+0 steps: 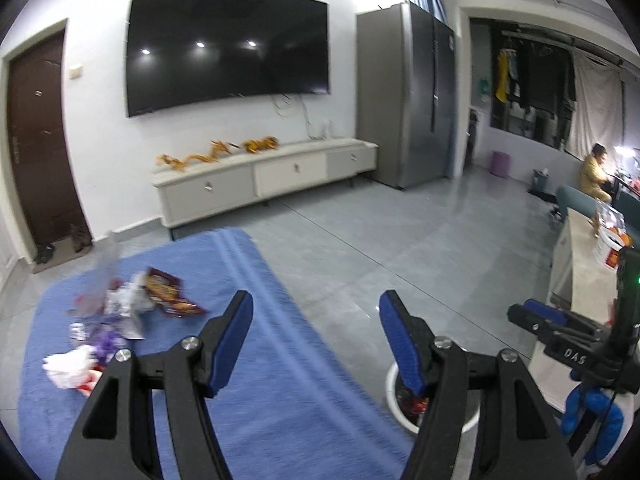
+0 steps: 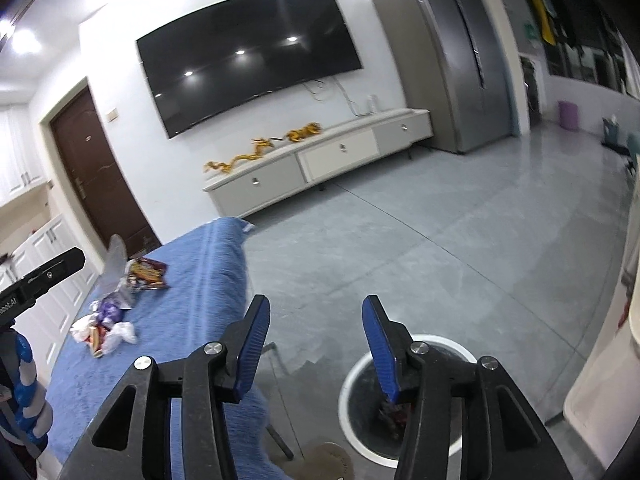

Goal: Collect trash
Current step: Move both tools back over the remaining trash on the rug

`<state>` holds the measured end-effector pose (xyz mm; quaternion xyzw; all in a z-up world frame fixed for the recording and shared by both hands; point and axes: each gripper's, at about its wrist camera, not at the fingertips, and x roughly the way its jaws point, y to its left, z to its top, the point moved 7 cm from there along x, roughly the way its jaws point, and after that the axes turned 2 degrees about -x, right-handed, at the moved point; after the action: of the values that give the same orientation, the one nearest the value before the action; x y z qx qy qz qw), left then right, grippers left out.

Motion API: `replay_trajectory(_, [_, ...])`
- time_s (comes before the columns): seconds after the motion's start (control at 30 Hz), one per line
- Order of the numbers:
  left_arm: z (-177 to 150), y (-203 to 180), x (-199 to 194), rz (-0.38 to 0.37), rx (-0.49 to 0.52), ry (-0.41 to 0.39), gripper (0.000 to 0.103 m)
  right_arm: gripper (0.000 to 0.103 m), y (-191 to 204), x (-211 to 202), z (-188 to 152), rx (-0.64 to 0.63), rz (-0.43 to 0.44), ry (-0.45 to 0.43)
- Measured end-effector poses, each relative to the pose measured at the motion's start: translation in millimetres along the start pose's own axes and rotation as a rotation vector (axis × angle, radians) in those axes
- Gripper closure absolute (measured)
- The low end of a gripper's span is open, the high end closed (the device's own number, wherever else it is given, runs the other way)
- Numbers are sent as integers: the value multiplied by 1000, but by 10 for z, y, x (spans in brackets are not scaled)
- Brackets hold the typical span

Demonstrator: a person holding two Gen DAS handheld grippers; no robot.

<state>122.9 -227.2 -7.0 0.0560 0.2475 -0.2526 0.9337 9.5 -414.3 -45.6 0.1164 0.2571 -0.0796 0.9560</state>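
A pile of trash lies on the blue cloth (image 1: pixel 256 380) of a table: a red snack wrapper (image 1: pixel 170 292), a clear plastic bag (image 1: pixel 104 276), purple wrappers (image 1: pixel 106 340) and crumpled white paper (image 1: pixel 68 366). The pile also shows in the right wrist view (image 2: pixel 116 308). A white round bin (image 2: pixel 360 368) with some wrappers inside stands on the floor to the right of the table; it also shows in the left wrist view (image 1: pixel 394 392). My left gripper (image 1: pixel 316 312) is open and empty above the cloth, right of the pile. My right gripper (image 2: pixel 314 316) is open and empty above the bin and table edge.
A grey tiled floor (image 1: pixel 400 248) spreads ahead. A TV cabinet (image 1: pixel 264 180) stands under a wall TV (image 1: pixel 228 48), with a grey fridge (image 1: pixel 408 96) to its right. A beige counter (image 1: pixel 588 272) is at the right. A person (image 1: pixel 596 172) sits far right.
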Motion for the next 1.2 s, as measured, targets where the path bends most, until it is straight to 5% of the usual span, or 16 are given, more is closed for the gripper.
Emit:
replay_trajectory(0.8, [-456,2124,-927,227,-243,-119,31,48,1782,156,268,-254,127,13])
replay_trajectory(1.2, [-1111,3269,-1150,375,-350,-52,31,46,2436,586,41,-332,213,111])
